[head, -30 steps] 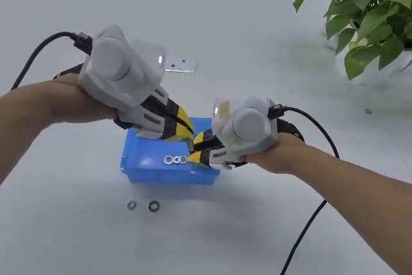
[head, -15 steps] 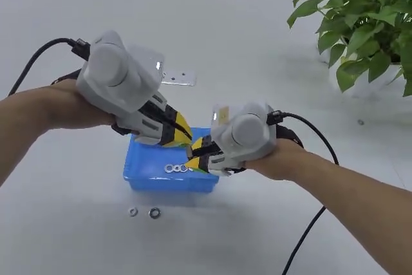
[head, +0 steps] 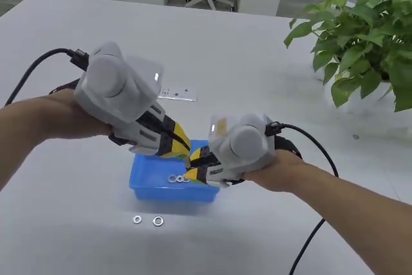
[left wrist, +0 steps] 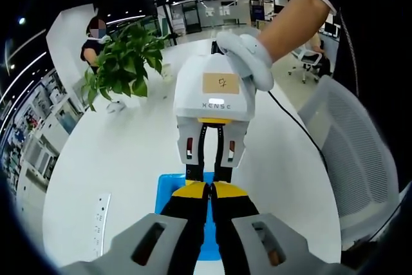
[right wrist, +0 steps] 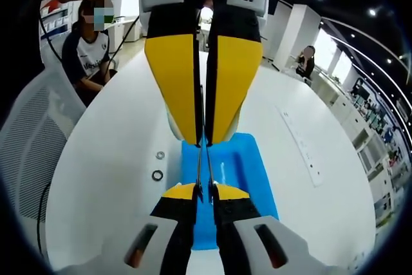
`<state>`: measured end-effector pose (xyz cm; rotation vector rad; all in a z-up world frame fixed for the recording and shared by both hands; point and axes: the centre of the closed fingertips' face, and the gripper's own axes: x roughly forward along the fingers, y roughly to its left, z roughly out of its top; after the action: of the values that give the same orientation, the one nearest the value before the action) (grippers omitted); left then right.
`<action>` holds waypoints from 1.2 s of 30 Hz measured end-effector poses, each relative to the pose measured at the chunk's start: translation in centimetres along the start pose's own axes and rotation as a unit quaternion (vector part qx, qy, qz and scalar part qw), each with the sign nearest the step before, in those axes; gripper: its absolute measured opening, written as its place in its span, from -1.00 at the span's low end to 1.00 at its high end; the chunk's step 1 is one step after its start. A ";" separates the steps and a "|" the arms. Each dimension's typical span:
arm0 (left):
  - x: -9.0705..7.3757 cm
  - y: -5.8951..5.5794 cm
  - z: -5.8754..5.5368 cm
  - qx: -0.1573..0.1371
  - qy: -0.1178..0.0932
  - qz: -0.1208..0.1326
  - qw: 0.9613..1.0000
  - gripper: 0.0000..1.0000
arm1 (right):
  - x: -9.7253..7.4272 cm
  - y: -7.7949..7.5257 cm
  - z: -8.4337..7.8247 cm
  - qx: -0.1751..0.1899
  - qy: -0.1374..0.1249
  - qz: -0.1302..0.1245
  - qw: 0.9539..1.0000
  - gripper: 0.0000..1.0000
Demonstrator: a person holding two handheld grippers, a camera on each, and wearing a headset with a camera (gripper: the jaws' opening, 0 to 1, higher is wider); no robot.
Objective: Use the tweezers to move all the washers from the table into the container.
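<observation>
I'm holding the tweezers (right wrist: 203,162), blades nearly shut, between the right gripper (right wrist: 205,192) and left gripper (right wrist: 206,138), over the container (right wrist: 241,159) for dropping. Can't tell if they're gripping a washer.

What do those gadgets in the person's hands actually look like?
Each is a rounded pale grey housing ending in a black claw with yellow tips: left claw, right claw. A black cable trails from each. The right one carries a tan sticker above XENSE lettering. No sleeves on the forearms.
</observation>
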<state>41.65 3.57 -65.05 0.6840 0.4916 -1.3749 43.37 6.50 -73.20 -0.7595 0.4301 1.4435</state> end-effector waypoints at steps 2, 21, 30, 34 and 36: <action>-0.2 -0.3 0.0 0.001 0.001 0.001 1.000 -0.88 | -0.1 0.3 0.3 -0.001 -0.001 0.000 1.000 -0.78; -1.1 -3.4 -1.1 -0.006 0.014 -0.004 1.000 -0.88 | 1.4 3.7 1.5 0.003 -0.011 0.018 1.000 -0.78; -0.9 -4.6 -2.4 -0.017 0.020 -0.011 1.000 -0.88 | 2.6 5.2 1.5 0.005 -0.011 0.033 0.999 -0.77; -0.7 -5.0 -2.7 -0.020 0.021 -0.013 0.999 -0.88 | 3.1 5.6 1.3 0.009 -0.011 0.037 0.999 -0.77; -0.6 -5.3 -3.1 -0.022 0.022 -0.015 0.999 -0.88 | 3.4 5.9 1.1 0.014 -0.013 0.039 0.999 -0.77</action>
<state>36.57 5.84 -67.63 0.6752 0.5682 -1.3751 37.77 9.46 -75.95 -0.7082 0.4627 1.5155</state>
